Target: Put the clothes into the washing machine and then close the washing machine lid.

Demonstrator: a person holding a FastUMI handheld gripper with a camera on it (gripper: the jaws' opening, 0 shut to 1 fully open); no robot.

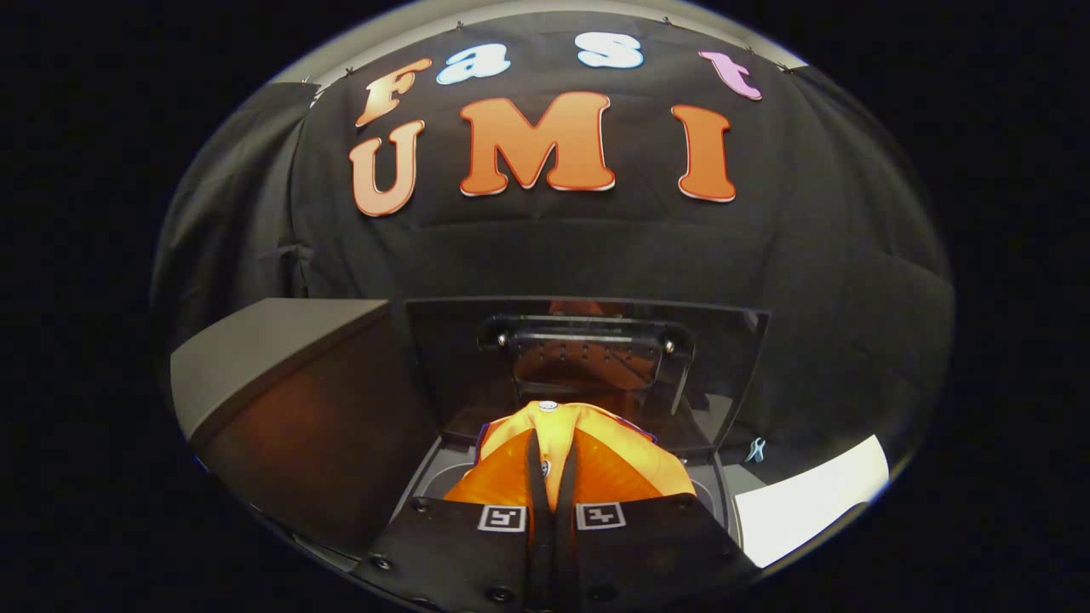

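Gripper (pixel 552 477): fingers pinched together on orange clothes (pixel 596 468)
Clothes: over open washing machine (pixel 443 477)
Lid (pixel 588 366): upright behind
Writing: none legible

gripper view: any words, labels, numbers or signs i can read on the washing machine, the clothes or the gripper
No readable text on any of them.
Washing machine, raised lid: nothing printed that can be made out.
Orange garment: a small white round spot at its top edge, too small to read.
Gripper, fingers shut on the orange garment: two square black-and-white markers, patterns, not words or numbers.
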